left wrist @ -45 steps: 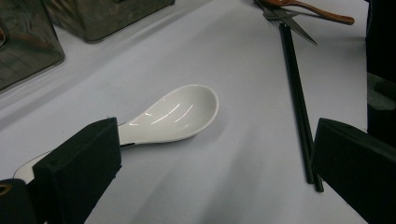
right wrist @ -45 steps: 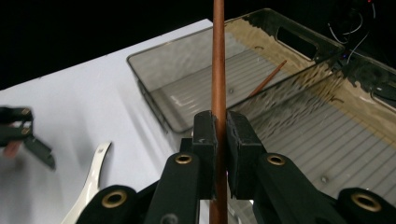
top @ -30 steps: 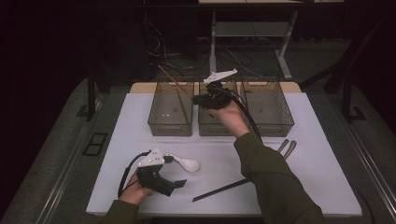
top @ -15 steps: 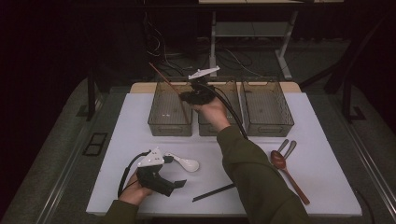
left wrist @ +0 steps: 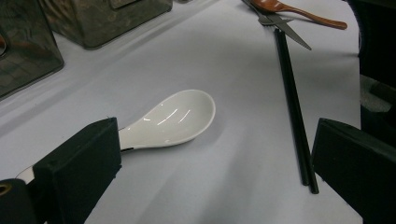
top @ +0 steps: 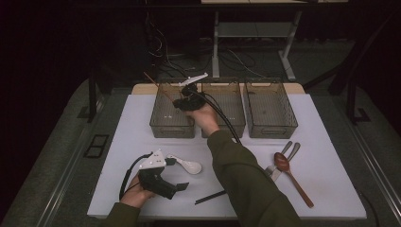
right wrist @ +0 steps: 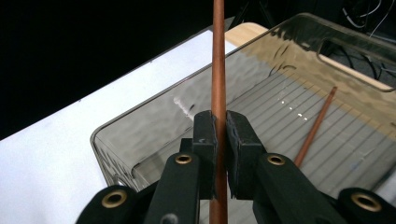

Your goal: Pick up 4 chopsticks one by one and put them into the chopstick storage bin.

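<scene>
The right gripper [right wrist: 219,140] has its jaws pinched tight on a brown chopstick [right wrist: 218,70], which sticks straight up between them. It hangs over the left bin [right wrist: 140,140], a see-through box. A second brown chopstick [right wrist: 316,126] lies flat on the floor of that bin. From the high view, the right gripper [top: 182,101] is above the left bin [top: 172,128], with the middle bin [top: 224,128] and the right bin [top: 272,128] in a row beside it.

The left gripper [top: 182,186] rests low on the white desk [top: 326,123] with its jaws spread wide and holding nothing. A white soup spoon [left wrist: 170,119] lies on the desk between those jaws, its handle just by one of them. Black chopsticks [left wrist: 294,116] lie near the other one. Farther off lie a brown spoon [top: 293,177] and a metal fork [top: 279,161], touching each other.
</scene>
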`<state>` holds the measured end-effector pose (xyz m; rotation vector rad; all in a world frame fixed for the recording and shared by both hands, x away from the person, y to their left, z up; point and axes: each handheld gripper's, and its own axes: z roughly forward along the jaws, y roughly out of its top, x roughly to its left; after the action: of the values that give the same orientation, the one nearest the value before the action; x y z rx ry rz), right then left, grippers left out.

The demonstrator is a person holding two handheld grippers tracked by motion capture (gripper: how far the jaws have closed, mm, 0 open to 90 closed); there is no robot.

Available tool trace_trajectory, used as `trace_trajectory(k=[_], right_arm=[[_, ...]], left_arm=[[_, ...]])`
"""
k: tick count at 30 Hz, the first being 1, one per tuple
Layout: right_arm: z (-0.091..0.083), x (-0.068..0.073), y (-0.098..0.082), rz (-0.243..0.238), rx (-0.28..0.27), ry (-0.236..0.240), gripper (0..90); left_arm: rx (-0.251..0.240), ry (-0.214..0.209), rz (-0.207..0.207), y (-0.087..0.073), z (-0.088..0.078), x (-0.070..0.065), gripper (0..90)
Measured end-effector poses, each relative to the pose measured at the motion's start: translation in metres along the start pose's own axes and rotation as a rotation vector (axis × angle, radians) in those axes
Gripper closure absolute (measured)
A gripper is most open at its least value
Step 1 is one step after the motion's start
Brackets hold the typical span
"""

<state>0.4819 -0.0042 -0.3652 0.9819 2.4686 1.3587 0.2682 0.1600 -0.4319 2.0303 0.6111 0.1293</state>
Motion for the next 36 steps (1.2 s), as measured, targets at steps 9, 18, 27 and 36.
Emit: trace_trajectory(k=[9,18,27,36], right_arm=[[0.020,0.004,-0.009,0.003,0.071,-0.018,82.8],[0.027,0.008,-0.011,0.014,0.144,-0.051,76.7],[0.023,0.007,-0.009,0.010,0.139,-0.040,54.6],[0.003,0.003,-0.003,-0.006,0.124,-0.012,43.3]], left_arm=[[-0.006,-0.004,-0.005,0.000,0.000,-0.001,0.8],[-0.008,-0.007,-0.007,0.000,0.001,-0.001,0.8],[-0.007,-0.007,-0.003,0.000,0.001,-0.001,0.8],[-0.007,-0.004,0.002,0.000,0.001,-0.001,0.8]])
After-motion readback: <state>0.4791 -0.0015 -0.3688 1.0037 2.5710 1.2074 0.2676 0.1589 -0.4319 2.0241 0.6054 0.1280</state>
